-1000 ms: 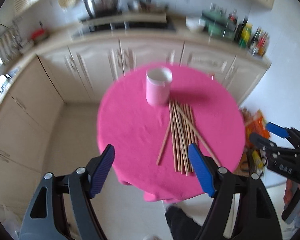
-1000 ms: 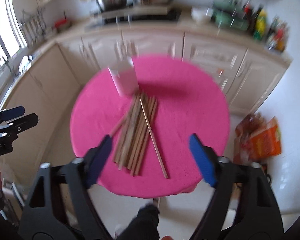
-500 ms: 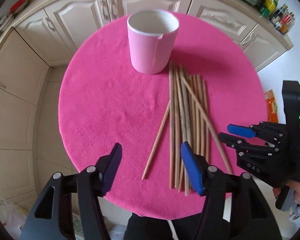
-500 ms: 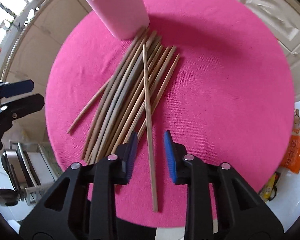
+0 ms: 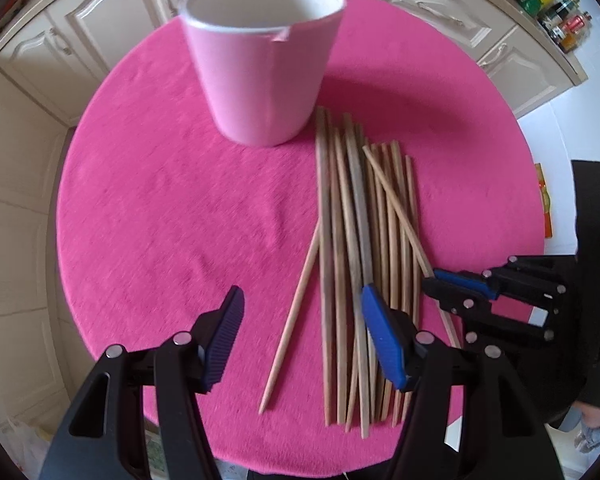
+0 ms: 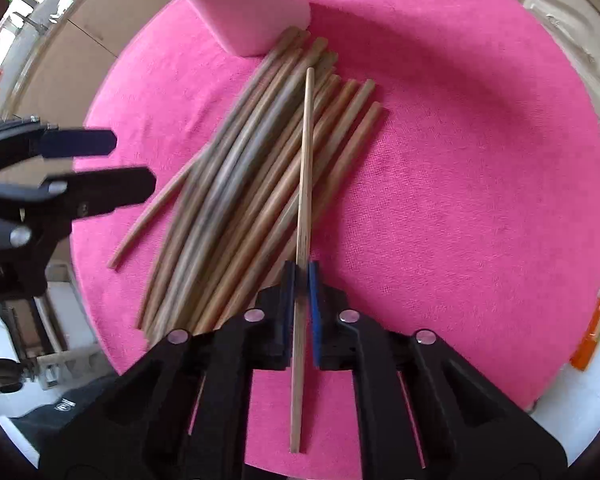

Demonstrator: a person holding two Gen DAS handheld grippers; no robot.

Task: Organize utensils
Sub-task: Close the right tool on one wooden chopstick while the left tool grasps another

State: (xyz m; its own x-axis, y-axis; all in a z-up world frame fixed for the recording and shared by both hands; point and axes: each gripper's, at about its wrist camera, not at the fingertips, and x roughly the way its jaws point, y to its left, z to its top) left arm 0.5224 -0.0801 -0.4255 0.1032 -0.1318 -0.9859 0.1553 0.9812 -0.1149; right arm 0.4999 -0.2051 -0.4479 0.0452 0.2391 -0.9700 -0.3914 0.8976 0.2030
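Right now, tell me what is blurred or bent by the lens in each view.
Left wrist view: the pink cup is softly blurred, and the cabinets bow around the frame edge. Right wrist view: the chopstick pile is smeared and curved, while the single chopstick stays sharper.

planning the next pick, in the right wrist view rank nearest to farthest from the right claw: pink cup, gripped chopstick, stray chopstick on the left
1. Gripped chopstick: clamped in the right claw, lying across the pile.
2. Stray chopstick: splayed left of the bundle, near the left claw.
3. Pink cup: farthest, upright at the pile's far end.
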